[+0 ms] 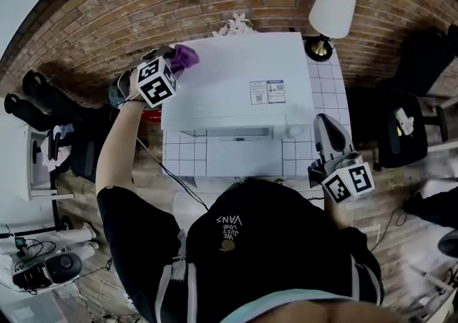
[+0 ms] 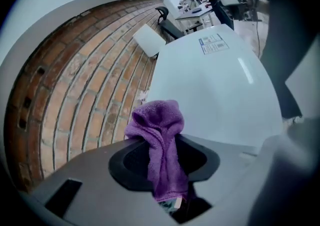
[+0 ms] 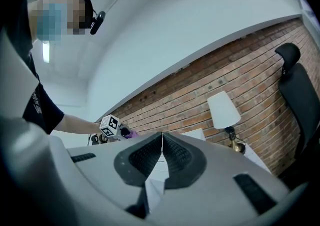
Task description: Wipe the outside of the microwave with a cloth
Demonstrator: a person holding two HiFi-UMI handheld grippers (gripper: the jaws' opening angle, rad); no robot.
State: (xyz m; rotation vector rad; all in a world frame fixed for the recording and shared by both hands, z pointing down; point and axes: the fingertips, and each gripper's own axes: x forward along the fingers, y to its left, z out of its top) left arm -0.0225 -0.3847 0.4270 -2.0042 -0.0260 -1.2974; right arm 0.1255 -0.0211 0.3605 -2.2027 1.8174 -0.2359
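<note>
Nearest to me, the person's black shirt (image 1: 236,243) carries the word VANS. The right tool (image 1: 323,124) is closed on nothing and hangs by the front right corner of the microwave (image 1: 236,78), over the tiled bench (image 1: 330,89). Farther off, the left tool (image 1: 170,58) pinches the purple cloth (image 1: 186,55) at the top's back left corner. I judge that the top is being wiped and that the front and sides probably remain. The label (image 1: 267,91) on top is too small to read.
</note>
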